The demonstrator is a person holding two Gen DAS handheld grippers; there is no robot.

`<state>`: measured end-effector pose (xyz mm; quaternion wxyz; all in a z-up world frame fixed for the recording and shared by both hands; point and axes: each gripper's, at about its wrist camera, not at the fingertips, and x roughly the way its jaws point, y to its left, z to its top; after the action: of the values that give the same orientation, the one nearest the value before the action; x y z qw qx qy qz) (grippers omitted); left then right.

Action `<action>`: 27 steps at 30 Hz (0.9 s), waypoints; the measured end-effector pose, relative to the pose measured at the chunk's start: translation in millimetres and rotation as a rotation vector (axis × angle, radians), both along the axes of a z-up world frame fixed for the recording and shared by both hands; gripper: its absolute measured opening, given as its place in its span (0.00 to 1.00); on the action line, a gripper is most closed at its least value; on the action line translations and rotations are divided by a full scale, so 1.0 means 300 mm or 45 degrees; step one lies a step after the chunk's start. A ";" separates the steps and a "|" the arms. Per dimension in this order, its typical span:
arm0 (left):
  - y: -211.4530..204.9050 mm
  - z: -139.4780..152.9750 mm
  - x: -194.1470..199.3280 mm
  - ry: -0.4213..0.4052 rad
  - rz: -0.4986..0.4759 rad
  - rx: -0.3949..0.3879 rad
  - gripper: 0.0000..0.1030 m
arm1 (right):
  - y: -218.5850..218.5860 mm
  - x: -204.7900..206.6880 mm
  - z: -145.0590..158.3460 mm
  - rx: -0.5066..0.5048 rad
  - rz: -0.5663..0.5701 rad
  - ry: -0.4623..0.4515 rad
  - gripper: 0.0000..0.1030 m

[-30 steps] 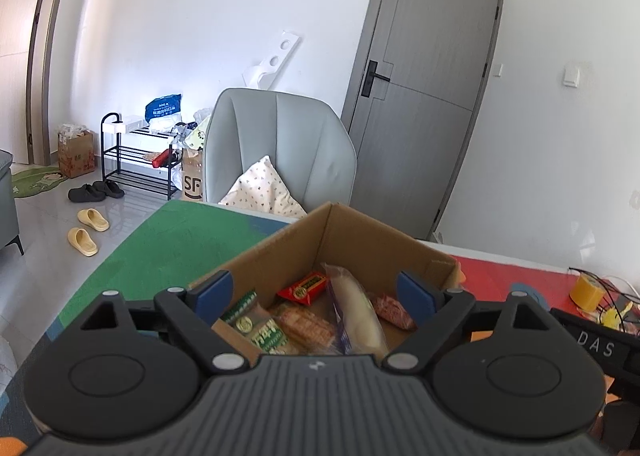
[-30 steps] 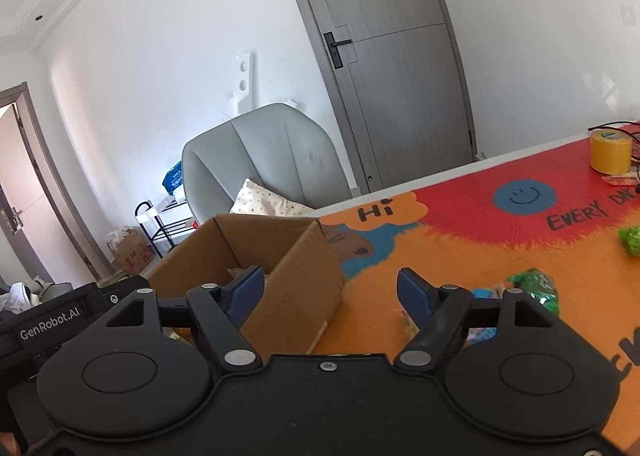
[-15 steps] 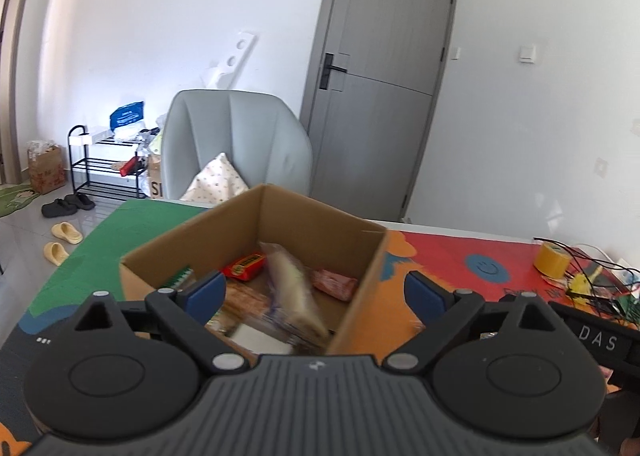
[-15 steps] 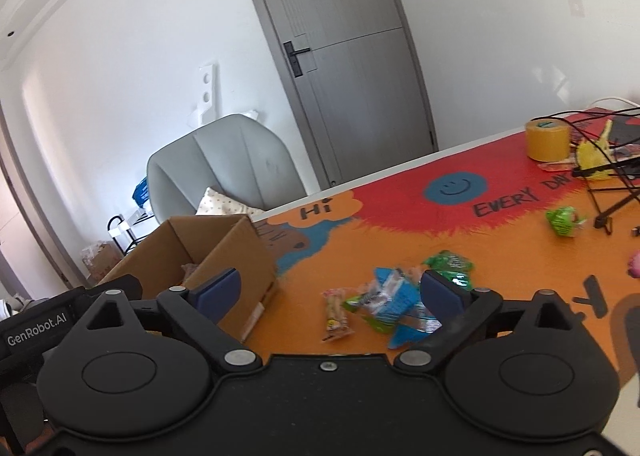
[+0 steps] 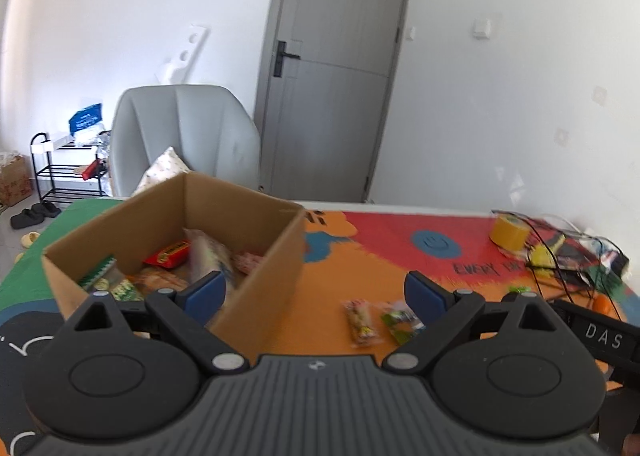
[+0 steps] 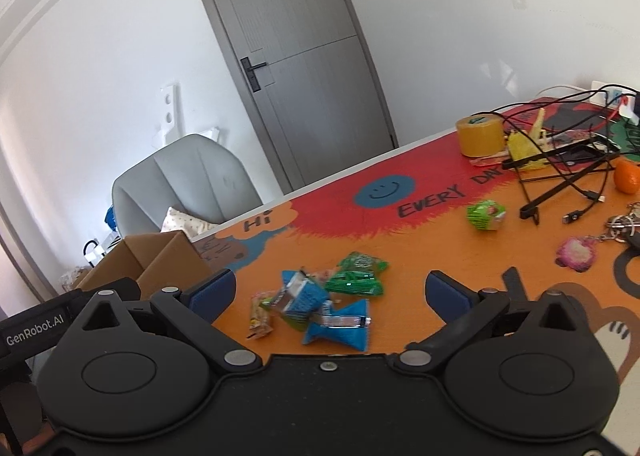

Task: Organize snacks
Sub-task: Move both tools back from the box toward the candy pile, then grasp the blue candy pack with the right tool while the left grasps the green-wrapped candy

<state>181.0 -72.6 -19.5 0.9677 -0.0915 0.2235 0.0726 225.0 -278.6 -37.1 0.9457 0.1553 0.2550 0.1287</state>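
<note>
Snacks [image 6: 320,296] are lying loose just right of the box [image 5: 260,280], which is already holding several packets. Left gripper [image 5: 316,290] is gaping empty; right gripper [image 6: 328,292] is opening, clasping nothing.

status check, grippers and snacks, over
Left gripper open, empty. Right gripper opening, empty. Loose snack packets on mat beside cardboard box. Path clear.

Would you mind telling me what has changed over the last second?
Both views swung right, from the cardboard box toward the loose snacks on the mat. The left gripper widened; the right gripper is opening, nothing between its fingers. Box and snacks stayed put.
</note>
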 end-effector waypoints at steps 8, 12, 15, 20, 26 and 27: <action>-0.061 -0.025 0.035 0.015 -0.066 -0.003 0.90 | -0.068 0.023 -0.049 0.028 -0.036 0.054 0.89; -0.073 -0.043 0.059 0.031 -0.075 -0.012 0.86 | -0.076 0.040 -0.074 0.044 -0.031 0.089 0.83; -0.076 -0.057 0.076 0.053 -0.086 -0.012 0.82 | -0.073 0.055 -0.093 0.048 -0.019 0.107 0.81; -0.079 -0.080 0.110 0.081 -0.099 -0.028 0.71 | -0.052 0.091 -0.126 0.058 0.008 0.147 0.76; -0.085 -0.109 0.150 0.112 -0.116 -0.027 0.60 | -0.011 0.139 -0.170 0.058 0.041 0.194 0.71; -0.084 -0.114 0.157 0.118 -0.117 -0.029 0.60 | -0.002 0.144 -0.176 0.056 0.047 0.201 0.71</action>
<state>228.2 -98.0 -53.8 0.9575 -0.0887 0.2727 0.0298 268.3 -279.2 -90.0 0.9165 0.1810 0.3285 0.1390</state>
